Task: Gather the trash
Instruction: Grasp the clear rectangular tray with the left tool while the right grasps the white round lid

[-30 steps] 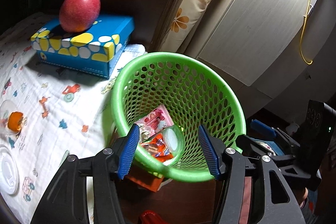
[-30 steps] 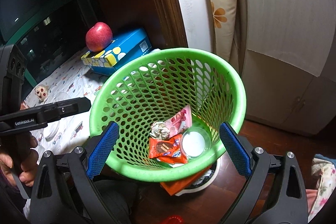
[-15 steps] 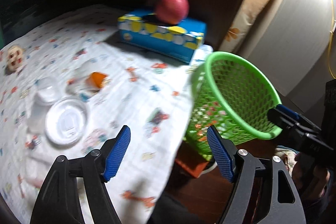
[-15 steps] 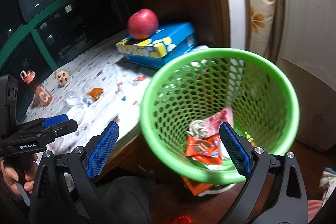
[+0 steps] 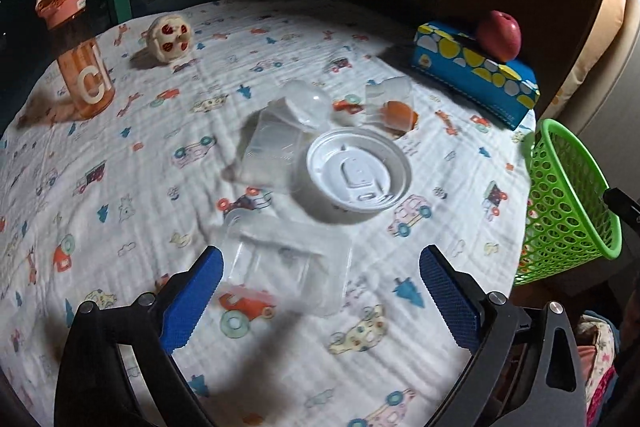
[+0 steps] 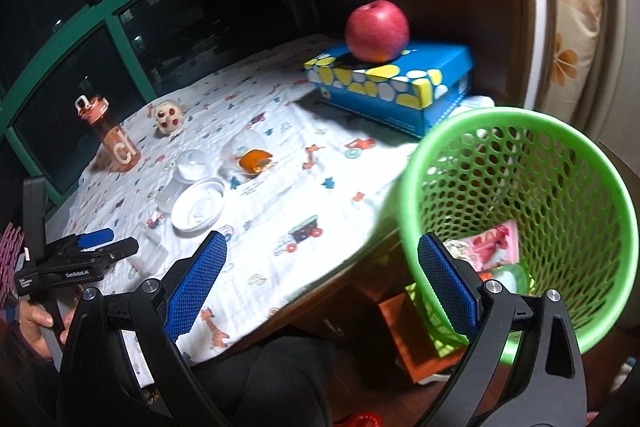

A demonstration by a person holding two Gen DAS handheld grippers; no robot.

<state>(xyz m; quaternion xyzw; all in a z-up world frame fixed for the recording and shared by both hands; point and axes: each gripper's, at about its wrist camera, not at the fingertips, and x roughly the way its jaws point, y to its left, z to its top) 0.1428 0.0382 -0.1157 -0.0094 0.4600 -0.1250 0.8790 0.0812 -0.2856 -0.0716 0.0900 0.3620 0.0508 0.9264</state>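
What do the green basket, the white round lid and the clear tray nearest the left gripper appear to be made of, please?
Green basket: moulded plastic, slightly glossy, its wall pierced with regular holes. White round lid: thin, smooth, opaque plastic with pressed ridges. Clear tray: thin transparent plastic, probably; the cloth's print shows through it.

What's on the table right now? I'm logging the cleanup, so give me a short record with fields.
surface: patterned tablecloth
trash on table: clear plastic tray, white lid, clear cups, cup with orange scrap
not trash: orange bottle, small toy, apple on blue box
bin: green basket, wrappers inside
left gripper: jaws opening, above the tray, holding nothing
right gripper: open, empty
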